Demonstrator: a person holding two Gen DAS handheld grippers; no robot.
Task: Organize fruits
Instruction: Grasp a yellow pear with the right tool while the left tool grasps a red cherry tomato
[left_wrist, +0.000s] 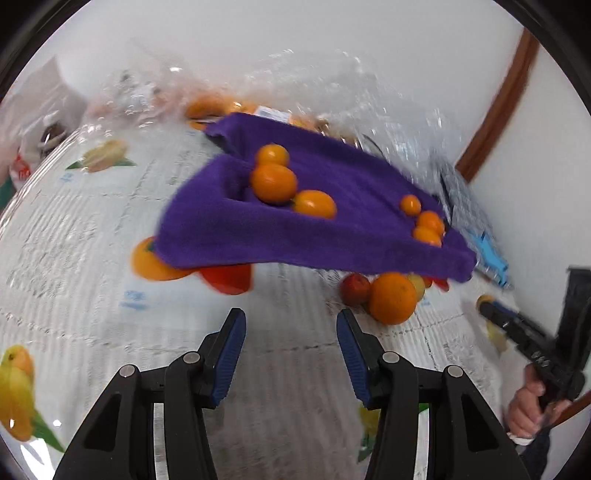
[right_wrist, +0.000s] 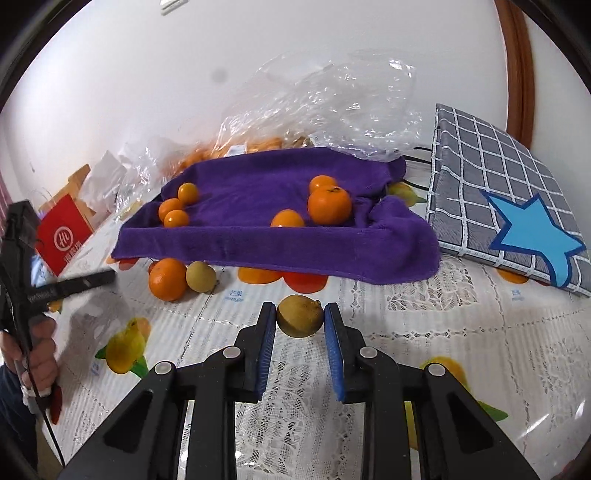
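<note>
Fruit: your right gripper fingers clamp a brownish pear, purple towel straight ahead; left gripper fingers spread, empty.

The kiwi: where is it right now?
In the right wrist view, the kiwi sits between the right gripper fingers, on the tablecloth just before the purple towel.

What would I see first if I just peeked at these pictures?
A big purple towel in the middle of the table, with little orange fruits sitting on top in two bunches. Right up front, the right gripper has a brownish-green fruit between its blue fingers. To the right lies a grey checked pad with a blue star.
</note>
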